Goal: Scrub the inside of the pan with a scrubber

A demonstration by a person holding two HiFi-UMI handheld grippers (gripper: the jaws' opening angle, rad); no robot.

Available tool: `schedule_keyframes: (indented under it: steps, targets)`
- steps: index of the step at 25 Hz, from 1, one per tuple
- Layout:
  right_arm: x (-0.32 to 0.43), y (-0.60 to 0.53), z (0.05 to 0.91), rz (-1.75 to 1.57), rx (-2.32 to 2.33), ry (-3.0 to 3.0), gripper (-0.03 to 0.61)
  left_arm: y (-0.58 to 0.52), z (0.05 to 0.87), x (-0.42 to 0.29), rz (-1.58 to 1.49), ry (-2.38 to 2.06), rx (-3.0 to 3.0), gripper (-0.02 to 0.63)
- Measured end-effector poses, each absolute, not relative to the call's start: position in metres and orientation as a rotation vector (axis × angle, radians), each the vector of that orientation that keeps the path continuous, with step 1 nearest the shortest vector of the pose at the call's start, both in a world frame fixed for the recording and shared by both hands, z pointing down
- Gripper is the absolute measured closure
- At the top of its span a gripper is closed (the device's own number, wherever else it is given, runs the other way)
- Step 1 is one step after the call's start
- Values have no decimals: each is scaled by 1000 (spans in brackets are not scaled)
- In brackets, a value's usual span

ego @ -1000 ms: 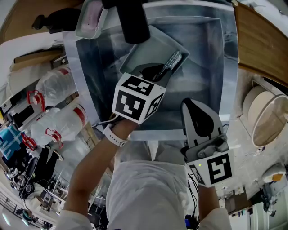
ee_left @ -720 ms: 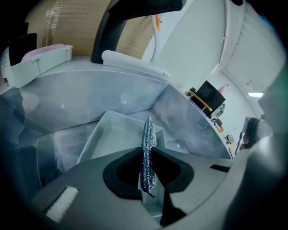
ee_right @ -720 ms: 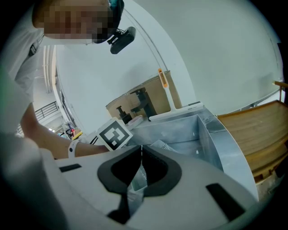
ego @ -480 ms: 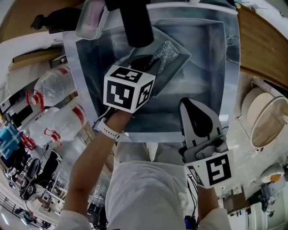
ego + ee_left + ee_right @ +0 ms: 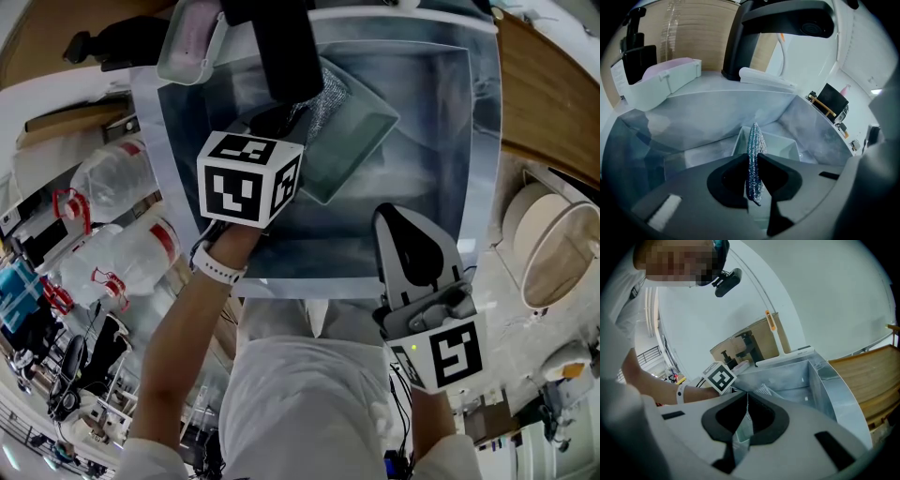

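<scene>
Head view puts the right gripper (image 5: 399, 217) nearest the person, above the front rim of the sink (image 5: 441, 112) and well apart from the work. Its own view shows the jaws pressed together at the tips with nothing between them. Further in, the left gripper (image 5: 289, 120) reaches over the basin with its jaws pinching the scrubber (image 5: 324, 92), a flat pad of silvery mesh held edge-on. The left gripper view shows the pad standing up between the jaws.

The scrubber sits over the far-left corner of the pan (image 5: 366, 141), a pale rectangular one lying skewed on the sink floor. Whether mesh and metal actually touch cannot be told. The black faucet (image 5: 281, 47) hangs just above that corner, and a pinkish container (image 5: 189, 42) rests on the sink's far-left rim.

The main risk is that the pan lies loose with no gripper steadying it, so a firm stroke could skid or spin it. The faucet crowds the left gripper, so a raised stroke could knock it. The narrow pinch could also let the mesh drag free.
</scene>
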State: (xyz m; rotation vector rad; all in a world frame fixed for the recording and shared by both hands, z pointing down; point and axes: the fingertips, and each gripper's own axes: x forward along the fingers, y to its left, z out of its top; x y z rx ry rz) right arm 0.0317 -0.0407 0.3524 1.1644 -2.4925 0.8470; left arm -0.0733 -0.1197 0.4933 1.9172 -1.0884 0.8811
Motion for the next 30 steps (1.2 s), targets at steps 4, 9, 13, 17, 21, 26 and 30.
schedule_keyframes:
  steps: [4, 9, 13, 17, 21, 26, 30]
  targets:
    - [28, -41, 352, 848, 1157, -2495, 569, -123, 491, -82, 892, -1132, 1912, 548]
    - [26, -43, 352, 848, 1155, -2500, 569, -128, 488, -90, 924, -1196, 1922, 548]
    - [25, -42, 352, 850, 1161, -2501, 569, -131, 487, -99, 943, -1249, 1912, 548]
    - [30, -41, 352, 852, 1169, -2499, 569, -133, 486, -105, 958, -1277, 1900, 548]
    - [34, -39, 352, 853, 1175, -2493, 569, -131, 486, -103, 967, -1290, 1895, 548]
    - [37, -38, 350, 854, 1186, -2494, 569, -123, 484, -100, 979, -1293, 1893, 548]
    - [40, -40, 349, 850, 1195, -2499, 569, -115, 484, -111, 977, -1313, 1873, 548]
